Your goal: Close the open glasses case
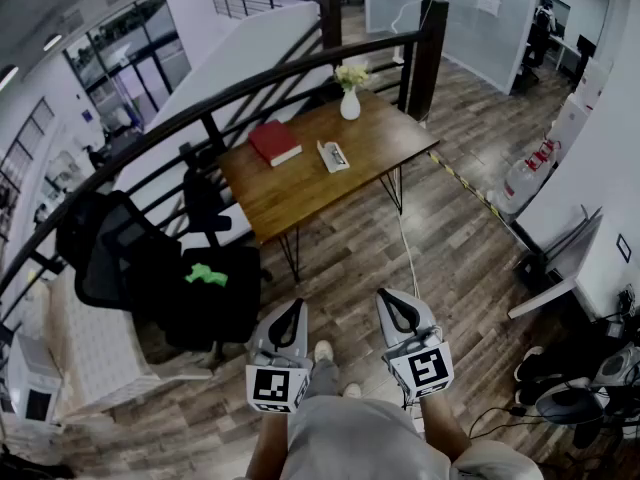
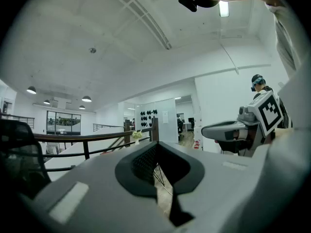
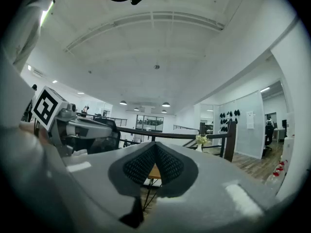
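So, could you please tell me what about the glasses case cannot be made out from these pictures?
- Head view: the glasses case on the table is too small and far off to show its lid, hinge or contents.
- Left gripper view: the shut jaws of the left gripper fill the foreground and hide the glasses case.
- Right gripper view: the shut jaws of the right gripper hide it likewise.

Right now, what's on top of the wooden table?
On the table: a red book, a pale glasses case beside it, and a white vase with flowers near the far edge. The case's inside is too small to make out.
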Demonstrator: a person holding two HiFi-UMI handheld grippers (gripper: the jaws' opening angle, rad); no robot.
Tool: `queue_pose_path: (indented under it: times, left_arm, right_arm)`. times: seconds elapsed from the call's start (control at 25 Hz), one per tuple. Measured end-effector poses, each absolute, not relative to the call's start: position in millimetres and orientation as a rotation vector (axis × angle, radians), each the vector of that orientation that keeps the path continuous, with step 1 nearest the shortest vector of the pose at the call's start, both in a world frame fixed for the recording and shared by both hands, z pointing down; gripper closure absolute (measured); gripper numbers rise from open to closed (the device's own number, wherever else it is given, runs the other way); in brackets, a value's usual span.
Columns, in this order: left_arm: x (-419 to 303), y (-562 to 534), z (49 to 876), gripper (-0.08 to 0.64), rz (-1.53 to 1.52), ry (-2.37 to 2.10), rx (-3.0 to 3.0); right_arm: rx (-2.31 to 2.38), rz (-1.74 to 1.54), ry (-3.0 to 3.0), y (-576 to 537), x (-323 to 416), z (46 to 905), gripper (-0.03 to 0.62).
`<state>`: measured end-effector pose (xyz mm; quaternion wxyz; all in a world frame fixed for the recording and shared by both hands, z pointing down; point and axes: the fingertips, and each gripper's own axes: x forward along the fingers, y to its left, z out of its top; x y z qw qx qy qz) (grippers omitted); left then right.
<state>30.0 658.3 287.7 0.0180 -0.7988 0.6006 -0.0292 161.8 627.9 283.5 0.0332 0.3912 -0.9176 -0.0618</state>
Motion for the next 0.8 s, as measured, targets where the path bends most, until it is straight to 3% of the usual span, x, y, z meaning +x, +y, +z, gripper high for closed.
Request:
queue_pose_path:
  times: [0.8]
  left_arm:
    - [-29,535,304,0.543,-0.098,1.809,-2.553]
  right_arm:
    - [1.282,-0.235,-2.753,512,107,288,0.589]
